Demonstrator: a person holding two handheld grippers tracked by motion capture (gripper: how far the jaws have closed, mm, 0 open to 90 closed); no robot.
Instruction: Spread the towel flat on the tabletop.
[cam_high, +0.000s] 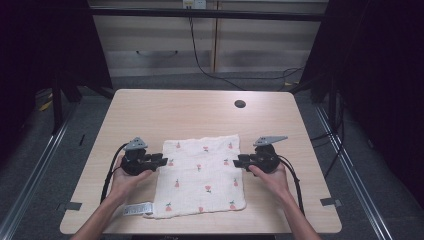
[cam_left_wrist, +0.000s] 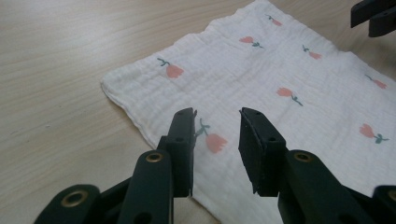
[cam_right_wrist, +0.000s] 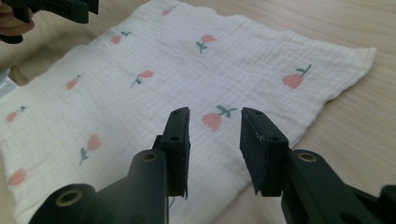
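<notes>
High view: flower-print cloth (cam_high: 200, 176) flat near the tabletop (cam_high: 165, 107) front edge, left gripper (cam_high: 161, 160) and right gripper (cam_high: 237, 161) flanking, jaws apart and empty; uneven pinching likely to bunch the cloth.

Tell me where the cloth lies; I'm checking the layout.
In the high view the cloth lies flat on the near middle of the table, between the left gripper and the right gripper.

place: lab-type recording bay | cues: bare wooden table (cam_high: 200, 107) with a cable hole (cam_high: 240, 104), black curtains (cam_high: 385, 75) at both sides, metal floor rails (cam_high: 30, 165), loose cables (cam_high: 210, 70) on grey floor, tape marks (cam_high: 330, 202)
</notes>
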